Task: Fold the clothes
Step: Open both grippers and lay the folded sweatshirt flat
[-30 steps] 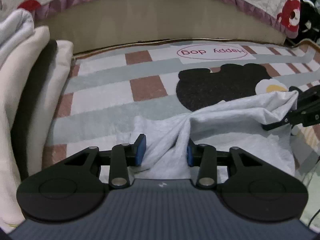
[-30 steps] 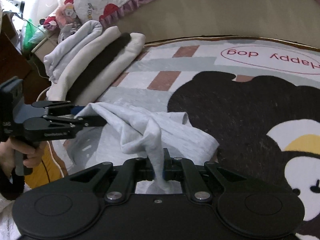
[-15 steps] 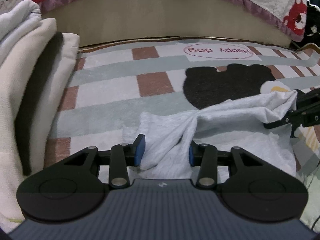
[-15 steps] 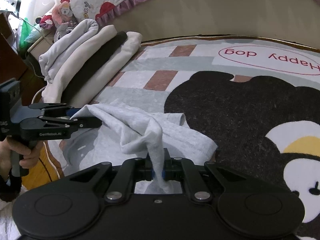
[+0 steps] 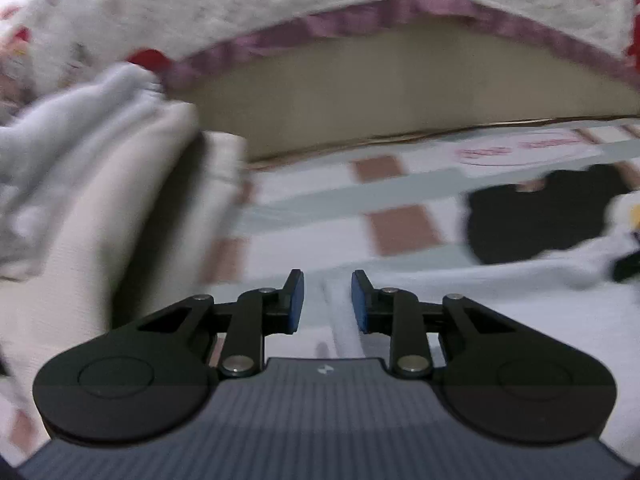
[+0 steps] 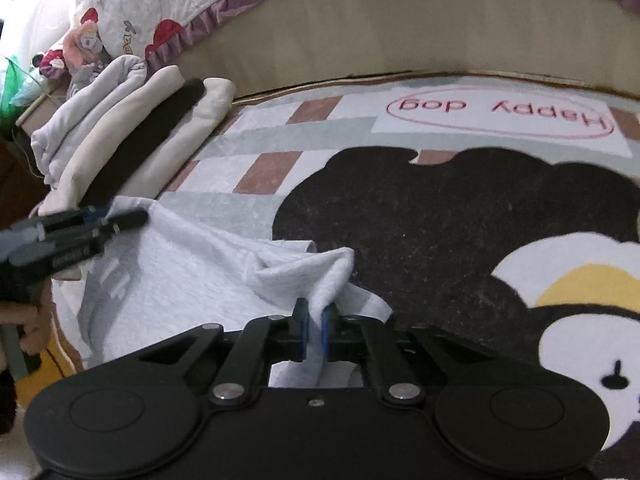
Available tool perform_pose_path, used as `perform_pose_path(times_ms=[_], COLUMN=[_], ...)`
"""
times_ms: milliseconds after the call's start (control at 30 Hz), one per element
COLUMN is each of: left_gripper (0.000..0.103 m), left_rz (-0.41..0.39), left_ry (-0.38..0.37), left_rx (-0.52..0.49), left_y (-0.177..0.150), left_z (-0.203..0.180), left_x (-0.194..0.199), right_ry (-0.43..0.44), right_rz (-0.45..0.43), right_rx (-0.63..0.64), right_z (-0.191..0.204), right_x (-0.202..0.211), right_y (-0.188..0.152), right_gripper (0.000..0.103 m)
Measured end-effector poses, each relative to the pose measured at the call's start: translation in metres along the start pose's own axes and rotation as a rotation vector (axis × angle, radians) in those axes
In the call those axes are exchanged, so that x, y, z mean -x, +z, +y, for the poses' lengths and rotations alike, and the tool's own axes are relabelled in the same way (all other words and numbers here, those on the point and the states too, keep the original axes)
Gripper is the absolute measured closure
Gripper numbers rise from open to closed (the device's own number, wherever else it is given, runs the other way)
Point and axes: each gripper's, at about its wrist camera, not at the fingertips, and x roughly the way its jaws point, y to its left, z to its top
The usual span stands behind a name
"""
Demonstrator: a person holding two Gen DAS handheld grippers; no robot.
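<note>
Right wrist view: right gripper [image 6: 314, 322] pinching a raised fold of the white garment [image 6: 192, 272] between blue pads [image 6: 325, 330] drawn close together, cloth hanging down through the narrow gap. Garment spread rumpled across the patterned rug [image 6: 440, 216], over its grey and brown checks and the edge of the black bear shape, with "Happy dog" lettering [image 6: 500, 114] farther off. Left gripper [image 6: 100, 220] at the garment's far-left edge, beside a stack of folded clothes [image 6: 132, 148] in grey, cream and black; fingers seen from the side there, so gap not readable. Quilted bedspread with purple ruffle [image 6: 224, 4] hanging above.

Left wrist view, heavily blurred: left gripper [image 5: 327, 300] with blue pads [image 5: 296, 300] spread apart, a ridge of white cloth [image 5: 460, 284] lying below and between them, contact not discernible. Folded stack [image 5: 100, 184] close on the left.
</note>
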Motion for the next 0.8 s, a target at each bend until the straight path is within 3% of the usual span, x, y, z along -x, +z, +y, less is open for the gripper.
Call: perform_pose_path(times_ms=[33, 100, 133, 200, 267, 333, 367, 467, 600, 700, 800], left_gripper=[0.079, 0.079, 0.079, 0.078, 0.076, 0.076, 0.076, 0.077, 0.077, 0.077, 0.075], left_rz=[0.032, 0.059, 0.055, 0.033, 0.021, 0.045, 0.072, 0.122, 0.130, 0.121, 0.124], left_ry=[-0.021, -0.131, -0.178, -0.256, -0.314, -0.315, -0.301, -0.258, -0.252, -0.233, -0.233], left_rx=[0.052, 0.194, 0.216, 0.202, 0.181, 0.150, 0.142, 0.134, 0.177, 0.143, 0.145], left_y=[-0.001, -0.004, -0.005, -0.004, -0.005, -0.008, -0.011, -0.017, -0.018, -0.021, -0.023], left_z=[0.011, 0.034, 0.038, 0.039, 0.036, 0.024, 0.018, 0.008, 0.006, 0.002, 0.004], left_x=[-0.002, 0.005, 0.011, 0.025, 0.034, 0.027, 0.018, -0.009, -0.023, -0.022, -0.022], right_ry=[-0.017, -0.052, -0.068, -0.135, -0.232, -0.331, -0.337, -0.285, -0.120, -0.101, -0.049], right_rz=[-0.001, -0.005, -0.009, -0.016, -0.029, -0.050, -0.080, -0.182, -0.128, -0.039, -0.036], right_rx=[0.023, 0.059, 0.072, 0.094, 0.116, 0.113, 0.121, 0.205, 0.355, 0.342, 0.175], right_z=[0.004, 0.010, 0.012, 0.018, 0.022, 0.026, 0.029, 0.046, 0.068, 0.063, 0.033], right_x=[-0.001, -0.003, -0.004, -0.007, -0.008, -0.003, 0.003, 0.023, 0.007, -0.023, -0.036], right_y=[0.000, 0.001, 0.002, 0.003, 0.003, 0.003, 0.003, 0.003, 0.002, 0.005, 0.012], right_gripper=[0.097, 0.097, 0.097, 0.093, 0.076, 0.072, 0.072, 0.072, 0.068, 0.070, 0.073])
